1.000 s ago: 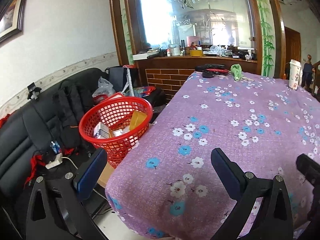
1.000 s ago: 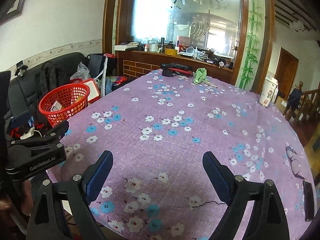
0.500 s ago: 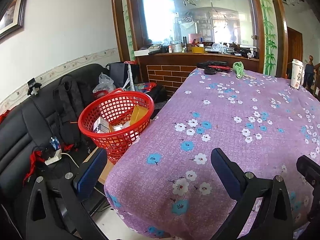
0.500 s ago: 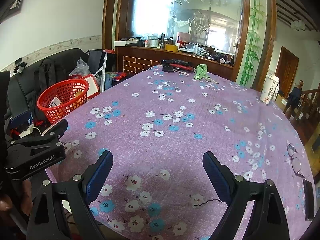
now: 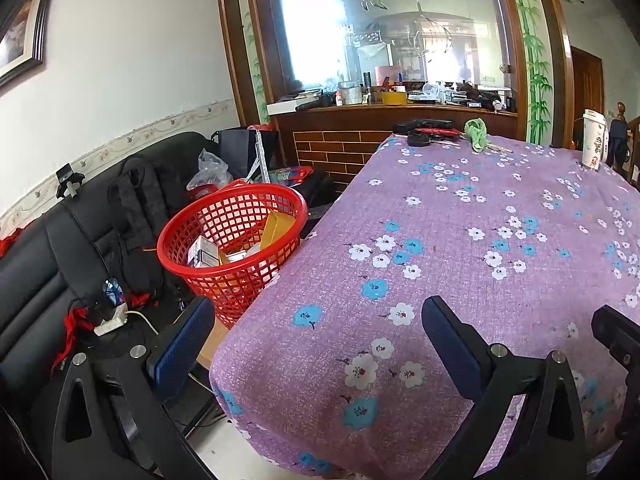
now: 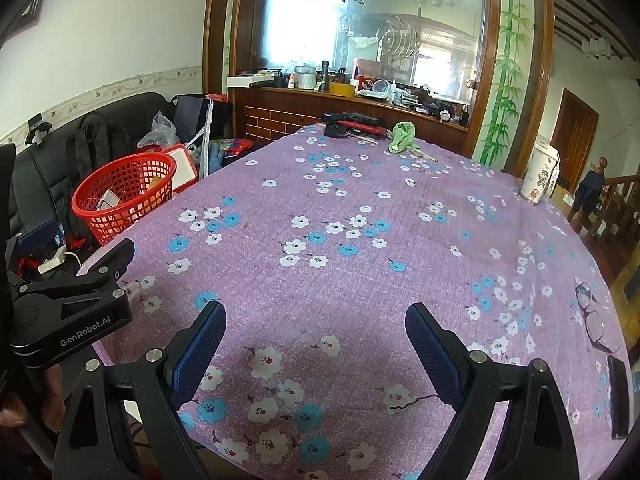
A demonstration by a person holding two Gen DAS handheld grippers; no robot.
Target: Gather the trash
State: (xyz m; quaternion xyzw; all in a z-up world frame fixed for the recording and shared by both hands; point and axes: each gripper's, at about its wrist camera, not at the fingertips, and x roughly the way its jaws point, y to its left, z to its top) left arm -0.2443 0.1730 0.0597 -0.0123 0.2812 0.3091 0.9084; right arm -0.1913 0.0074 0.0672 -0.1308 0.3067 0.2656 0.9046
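Observation:
A red mesh basket (image 5: 232, 246) stands beside the table's left edge and holds small boxes and a yellow packet; it shows smaller in the right wrist view (image 6: 124, 196). My left gripper (image 5: 316, 340) is open and empty over the near left corner of the purple flowered tablecloth (image 5: 460, 240). My right gripper (image 6: 316, 344) is open and empty above the cloth's near edge (image 6: 340, 264). A crumpled green cloth (image 6: 402, 136) lies at the table's far end, also seen in the left wrist view (image 5: 476, 132).
Black and red items (image 6: 352, 122) lie at the far end, a white patterned cup (image 6: 540, 174) at the far right, glasses (image 6: 592, 316) and a dark phone (image 6: 618, 396) on the right edge. A black sofa (image 5: 60, 248) with bags is left. A hand (image 6: 16, 408) holds the left gripper.
Both grippers have drawn back and risen slightly, so the basket and table look a little farther. Both stay open and empty.

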